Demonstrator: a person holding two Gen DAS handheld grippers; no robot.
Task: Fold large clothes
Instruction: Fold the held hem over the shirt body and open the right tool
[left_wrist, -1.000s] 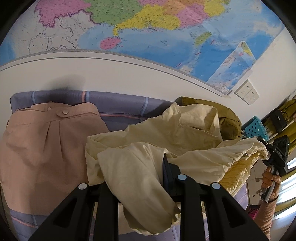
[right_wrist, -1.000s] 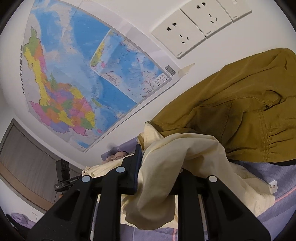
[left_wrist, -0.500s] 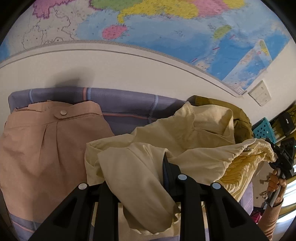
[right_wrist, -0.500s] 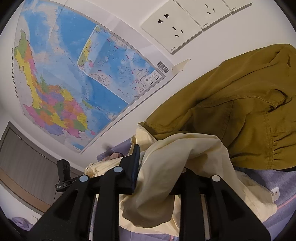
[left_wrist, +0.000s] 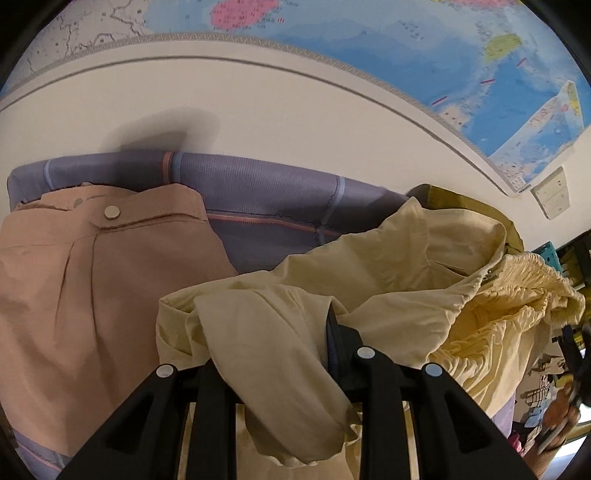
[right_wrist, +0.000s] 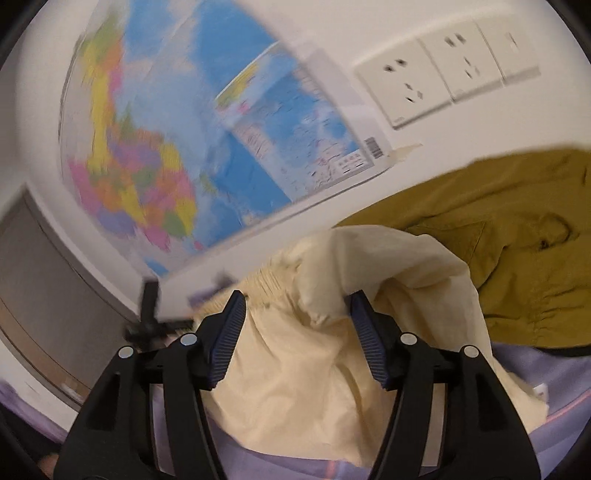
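- the pale yellow garment (left_wrist: 388, 280) is bunched on the purple striped cloth (left_wrist: 266, 206) that covers the surface against the wall.
- a fold of the pale yellow garment is pinched between the fingers of the left hand-held gripper (left_wrist: 295, 354); the jaws are closed on the fabric, which drapes down over them.
- the right hand-held gripper (right_wrist: 295, 328) is seen with its jaws spread apart; the pale yellow garment (right_wrist: 306, 369) lies between and beneath the ribbed blue pads (right_wrist: 225, 343), with one fold draped over the right-side finger. no clamping of the fabric is visible.
- a peach garment (left_wrist: 92, 295) with snap buttons is laid flat to the left of the pale yellow garment.
- an olive garment (right_wrist: 517, 236) is heaped behind the pale yellow garment, against the wall.
- a wall map (right_wrist: 177, 140) and wall sockets (right_wrist: 443, 66) are mounted above the olive garment.
- the right wrist view is motion-blurred.
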